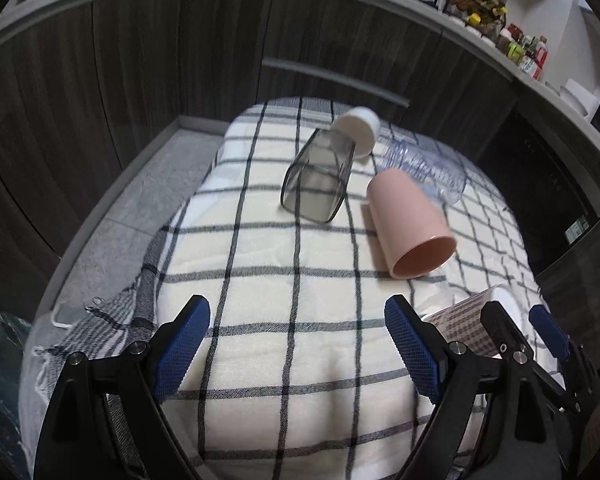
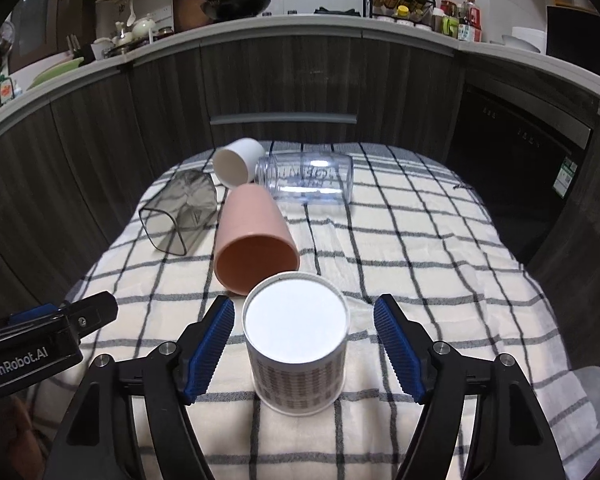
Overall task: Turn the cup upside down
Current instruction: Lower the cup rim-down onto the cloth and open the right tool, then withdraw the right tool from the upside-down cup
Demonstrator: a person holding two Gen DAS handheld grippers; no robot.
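A white paper cup with a brown pattern stands upside down on the checked cloth, flat base up. My right gripper is open, its blue pads on either side of the cup and apart from it. A pink cup lies on its side just beyond, mouth toward me; it also shows in the left wrist view. My left gripper is open and empty over the cloth, left of the right gripper and the paper cup.
A smoky square tumbler, a small white cup and a clear plastic jar lie on their sides at the far end of the cloth. Dark cabinet fronts stand behind. The floor drops off at the left.
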